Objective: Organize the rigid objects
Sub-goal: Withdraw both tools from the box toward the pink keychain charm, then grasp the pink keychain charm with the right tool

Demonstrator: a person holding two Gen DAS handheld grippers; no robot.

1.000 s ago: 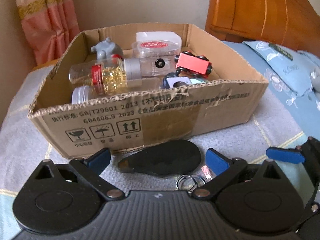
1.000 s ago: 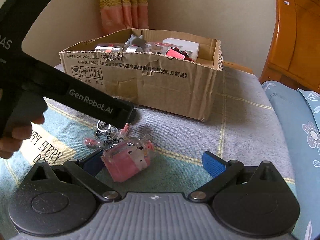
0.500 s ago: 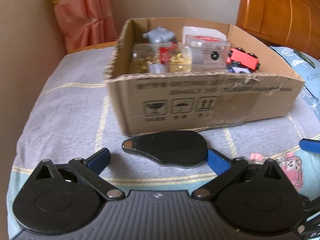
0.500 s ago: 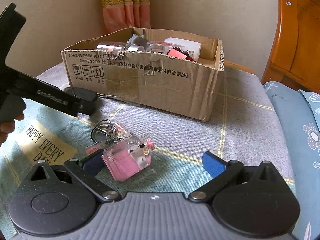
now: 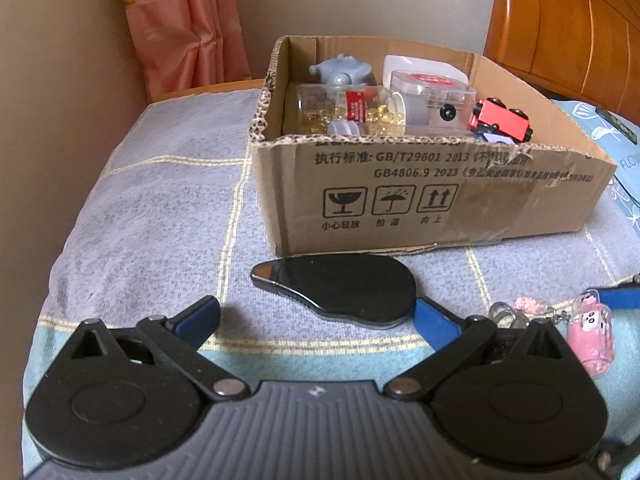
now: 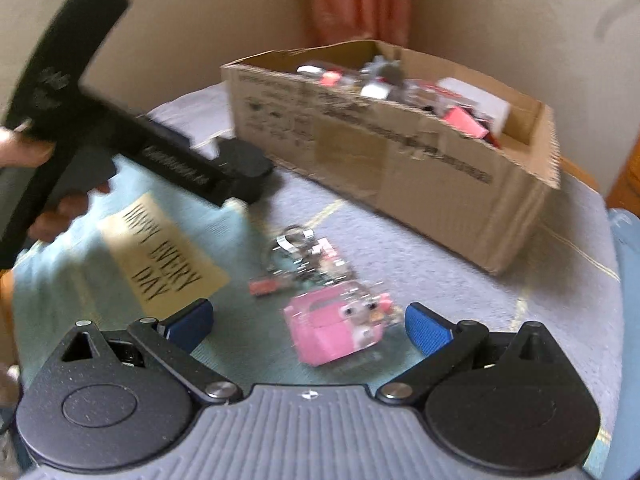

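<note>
Cardboard box (image 5: 420,200) already holds most items. Black case (image 5: 340,292) sits between open, empty left hand-held gripper (image 5: 316,316); pink keychain (image 6: 340,324) between open, empty right hand-held gripper (image 6: 308,324).

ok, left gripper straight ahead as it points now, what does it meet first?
The black flat object lying on the cloth just ahead of the open left gripper, then the box behind it. Depth is unclear; it might pass above the object.
</note>
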